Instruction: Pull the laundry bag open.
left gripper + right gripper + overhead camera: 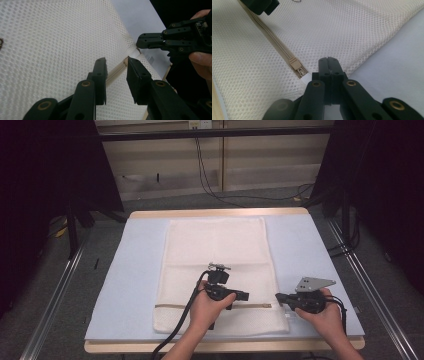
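Note:
A white mesh bag [215, 245] lies flat on a pale blue mat [135, 265]. A beige zipper [260, 305] runs across the bag near its front end. My left gripper [245, 296] hovers open over the bag, and in the left gripper view its jaws [117, 65] straddle the zipper [115, 72] without touching it. My right gripper [278, 296] is at the bag's right edge. In the right gripper view it [329, 60] is shut on the mesh at that edge, just beside the zipper slider [295, 64] and a white tab [305, 78].
The mat covers a wooden table [215, 213] whose front edge lies just below my hands. Black frame posts [72, 230] and cables [210, 185] stand beyond the table on a grey floor. Bare mat lies left and right of the bag.

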### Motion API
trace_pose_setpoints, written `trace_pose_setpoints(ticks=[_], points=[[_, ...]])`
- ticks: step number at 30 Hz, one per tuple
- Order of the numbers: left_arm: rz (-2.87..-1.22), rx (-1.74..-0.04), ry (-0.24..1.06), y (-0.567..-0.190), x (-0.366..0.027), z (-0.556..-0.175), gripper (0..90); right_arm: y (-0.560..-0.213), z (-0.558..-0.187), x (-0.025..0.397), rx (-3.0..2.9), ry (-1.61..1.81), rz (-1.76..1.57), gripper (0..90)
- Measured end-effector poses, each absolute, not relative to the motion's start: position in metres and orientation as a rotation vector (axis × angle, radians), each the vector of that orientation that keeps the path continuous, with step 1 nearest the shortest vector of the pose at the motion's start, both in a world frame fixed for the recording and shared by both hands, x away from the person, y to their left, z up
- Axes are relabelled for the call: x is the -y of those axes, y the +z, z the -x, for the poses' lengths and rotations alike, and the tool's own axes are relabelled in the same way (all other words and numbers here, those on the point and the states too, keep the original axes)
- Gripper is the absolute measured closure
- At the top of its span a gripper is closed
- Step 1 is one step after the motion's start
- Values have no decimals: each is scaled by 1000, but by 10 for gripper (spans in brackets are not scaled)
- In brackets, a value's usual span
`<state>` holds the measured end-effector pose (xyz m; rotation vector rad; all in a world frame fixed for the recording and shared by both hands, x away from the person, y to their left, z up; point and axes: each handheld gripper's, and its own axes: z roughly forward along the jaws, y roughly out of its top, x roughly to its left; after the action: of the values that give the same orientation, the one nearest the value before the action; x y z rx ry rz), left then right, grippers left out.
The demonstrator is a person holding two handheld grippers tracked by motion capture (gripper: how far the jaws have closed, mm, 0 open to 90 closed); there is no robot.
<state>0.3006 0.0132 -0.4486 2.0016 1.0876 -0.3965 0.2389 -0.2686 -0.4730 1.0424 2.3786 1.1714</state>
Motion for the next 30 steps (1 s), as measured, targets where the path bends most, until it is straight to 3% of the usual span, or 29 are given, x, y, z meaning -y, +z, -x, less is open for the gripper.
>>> trace_pose_setpoints(ticks=[30], points=[[-2044,-1139,-515,-476,40,-296,711,-480,-237,263,-2448,1122,-1049,900]])
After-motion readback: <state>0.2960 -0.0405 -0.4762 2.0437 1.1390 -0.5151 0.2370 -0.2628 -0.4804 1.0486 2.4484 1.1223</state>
